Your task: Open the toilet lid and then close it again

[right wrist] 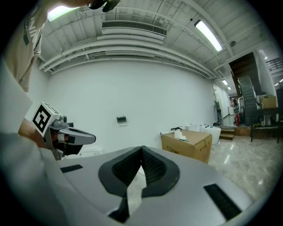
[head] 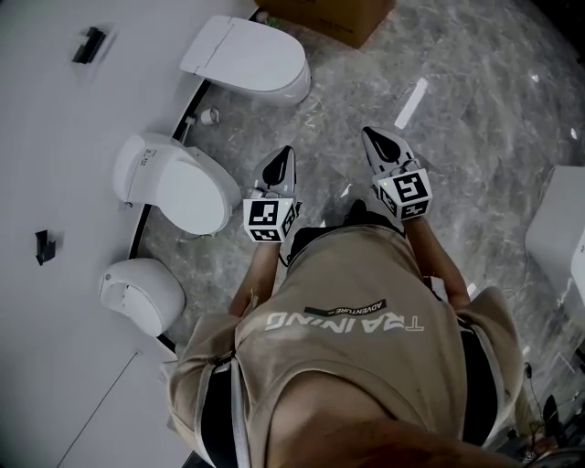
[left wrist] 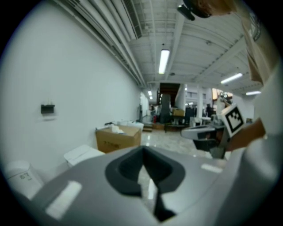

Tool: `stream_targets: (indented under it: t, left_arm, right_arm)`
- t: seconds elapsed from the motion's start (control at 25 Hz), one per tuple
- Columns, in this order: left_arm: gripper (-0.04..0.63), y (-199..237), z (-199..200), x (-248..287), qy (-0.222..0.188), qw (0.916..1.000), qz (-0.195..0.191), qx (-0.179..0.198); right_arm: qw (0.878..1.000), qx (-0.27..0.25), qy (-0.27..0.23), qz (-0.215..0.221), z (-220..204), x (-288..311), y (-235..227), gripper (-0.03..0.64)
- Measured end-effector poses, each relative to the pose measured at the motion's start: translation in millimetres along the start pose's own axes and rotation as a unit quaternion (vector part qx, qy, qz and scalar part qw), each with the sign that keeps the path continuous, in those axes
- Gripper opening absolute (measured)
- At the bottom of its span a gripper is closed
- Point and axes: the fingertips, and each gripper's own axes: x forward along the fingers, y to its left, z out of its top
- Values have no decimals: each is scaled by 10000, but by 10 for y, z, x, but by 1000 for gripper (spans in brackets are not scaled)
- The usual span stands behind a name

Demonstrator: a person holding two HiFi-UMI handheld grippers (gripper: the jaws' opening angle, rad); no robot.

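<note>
Where the person's beige T-shirt [head: 366, 366] fills the bottom of the head view, both grippers are held out just beyond it, above a grey marbled floor [head: 475, 82]. The left gripper [head: 281, 164] has its jaws pressed together at the tips with nothing between them. The right gripper [head: 379, 146] is clenched the same way, also empty. Neither touches anything. Just to the left of the left gripper stands the middle toilet [head: 142, 163] of three set in a row against the white wall [head: 55, 119], and its toilet lid [head: 187, 187] lies flat, closed. The nearer toilet [head: 142, 292] sits beside the person's left elbow, and the farther toilet [head: 247, 59] lies past the gripper tips; both of their lids are down too. A small white object [head: 210, 116] rests on the floor between the middle and farther toilets. A white strip [head: 410, 102] lies on the marble ahead of the right gripper. A white fixture [head: 558, 228] is cut off at the right edge. Two small black fittings [head: 89, 44] hang on the wall. Beyond the farther toilet stands a cardboard box [head: 329, 16]. In the left gripper view, the room runs on past the box as a long hall under a white ceiling with strip lights [left wrist: 163, 61].
</note>
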Motion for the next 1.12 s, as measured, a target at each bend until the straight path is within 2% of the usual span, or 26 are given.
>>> stream_targets:
  t: [0.16,0.36,0.56,0.72,0.88,1.0,1.12]
  left_arm:
    - [5,52,-2,204,101,9997,3,-236]
    - [5,201,10,380,256,9994,13,-245]
    - [5,565,-75,645,423,9988,-36,-258]
    - [5,760,43,1077,280,9992,-163,-250]
    - [5,1071,329,1368,16,9994,-243,-244]
    - [5,1348,425,1581,-5,9992,-342,-185]
    - [5,1598,432,1738,31,9990,-390,-198]
  right_arm:
    - [9999,-63,4,137,67,223,-104,9]
    - [9997,95,201,138,-62,471,-220,9]
    - [9996,158,221,85,-21,806,-248,9]
    - [9993,133,323,-93,34,1077,-483,9]
    - [9997,-103,191,-63,362,1463,-564,9]
    - [9996,-253,72,-72,602,1851,-643,9]
    - [9996,-255,91,-112,666,2155,-689,9]
